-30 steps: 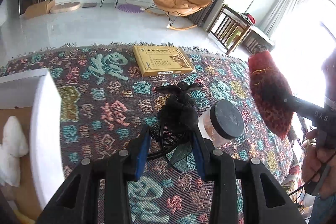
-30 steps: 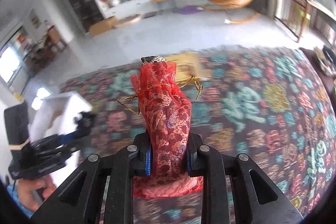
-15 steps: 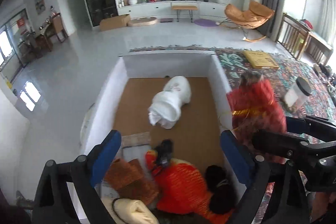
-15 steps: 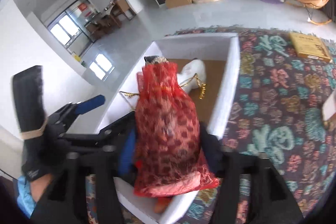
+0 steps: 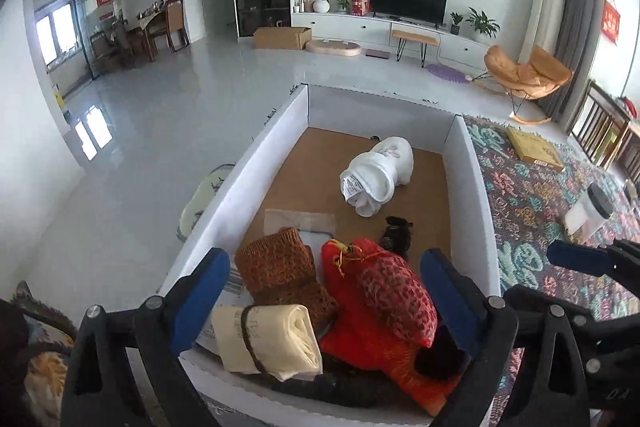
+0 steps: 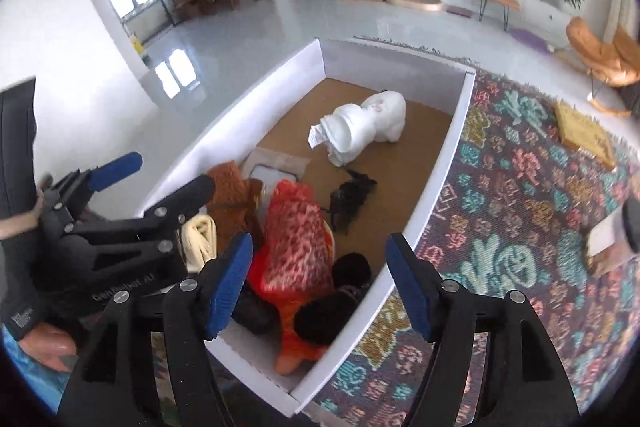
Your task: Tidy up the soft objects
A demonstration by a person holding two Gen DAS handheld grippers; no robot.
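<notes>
the red mesh pouch (image 5: 394, 301) is seen lying inside the white box (image 5: 474, 187), on the heap of soft things at the near end, with the small black pouch (image 5: 396, 235) just beyond it on the brown floor of the box. beside the red pouch, a brown knitted piece (image 5: 280, 269) and a cream rolled cloth (image 5: 268, 341) are packed against the left wall, and a white rolled towel (image 5: 378, 175) is set apart toward the far end.

the left gripper (image 5: 324, 299) is held spread wide above the heap, nothing pinched between its blue pads. the right gripper (image 6: 318, 285) is likewise held spread and empty over the near corner of the box. the drop-off step is judged to be the one in hand here, both pouches resting free of the grippers.

on the patterned cloth over the worktop (image 6: 520, 187), a lidded jar (image 5: 590, 213) and a flat yellow box (image 5: 534, 149) are seen; neither looks soft. the next move is judged to call for both grippers being lifted clear of the box walls and the cloth being checked for any remaining soft item.
</notes>
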